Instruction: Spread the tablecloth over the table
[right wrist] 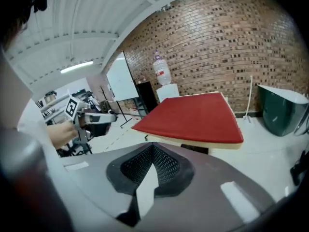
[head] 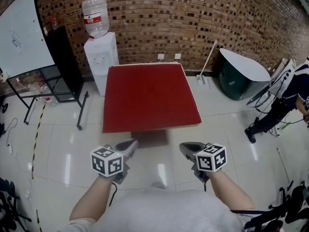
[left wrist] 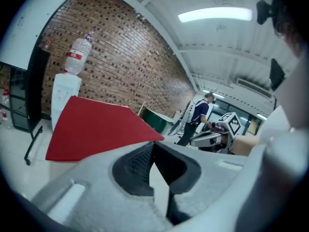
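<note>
Two pairs of jaws to watch. Head view first: shows left gripper (head: 129, 146) and right gripper (head: 189, 149) side by side, both pressed together, pinching nothing. Finds the red tablecloth (head: 147, 95) straight ahead of both, well apart, lying flat over the table. Looks light and soft, likely to slide and crease; best pinched at the near corners, one per gripper. Over to the left gripper view: closed on nothing, cloth beyond and leftward. Right gripper view now: same again, shut and empty, near hem ahead, pale table edge (right wrist: 203, 145) beneath. Leaves bare floor (head: 227, 124) all round; water dispenser (head: 100, 57) past the far-left corner.
</note>
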A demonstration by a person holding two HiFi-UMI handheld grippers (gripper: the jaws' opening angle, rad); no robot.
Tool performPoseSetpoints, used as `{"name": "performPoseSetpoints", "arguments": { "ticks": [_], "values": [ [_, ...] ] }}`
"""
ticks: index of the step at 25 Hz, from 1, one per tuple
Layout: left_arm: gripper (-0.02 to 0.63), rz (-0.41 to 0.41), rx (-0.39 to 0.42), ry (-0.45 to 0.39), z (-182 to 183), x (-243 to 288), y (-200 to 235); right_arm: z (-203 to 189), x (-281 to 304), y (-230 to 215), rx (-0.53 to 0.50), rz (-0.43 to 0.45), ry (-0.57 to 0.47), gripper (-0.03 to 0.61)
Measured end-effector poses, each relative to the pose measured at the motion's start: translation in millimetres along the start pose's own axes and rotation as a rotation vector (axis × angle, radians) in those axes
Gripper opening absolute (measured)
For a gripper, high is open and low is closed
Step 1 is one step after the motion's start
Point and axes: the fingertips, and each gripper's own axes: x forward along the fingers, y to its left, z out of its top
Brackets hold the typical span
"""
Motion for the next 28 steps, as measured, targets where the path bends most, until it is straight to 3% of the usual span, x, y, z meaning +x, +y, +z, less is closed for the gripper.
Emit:
{"name": "performPoseSetpoints", "arguments": {
  "ticks": [5, 11, 14, 19, 22, 28],
  "values": [
    [0.0, -0.121, 0.086, 0.044, -39, -69, -64, -30, -23, 105, 0.064, 0.099, -0.08, 0.002],
    [0.0, -0.194, 0.026, 0.032, -82, -152, -115, -70, -63, 204, 0.051, 0.148, -0.14, 0.001],
    [0.0, -0.178, 0.005, 0.041, -102, -178, -143, -84, -86, 242, 0.042, 0.176, -0.176, 0.002],
    [0.0, -0.197, 0.052, -0.008, -115, -213, -208, -108, -126, 288, -0.003, 0.215, -0.197, 0.002],
    [0.0, -0.201, 0.074, -0.009, -153, -232, -254, -151, -162, 310, -0.009, 0.231, -0.197, 0.002],
    [0.0, -0.213, -0.02, -0.017, -246, -257, -344, -260, -244, 336, 0.046, 0.221, -0.205, 0.0]
  ]
}}
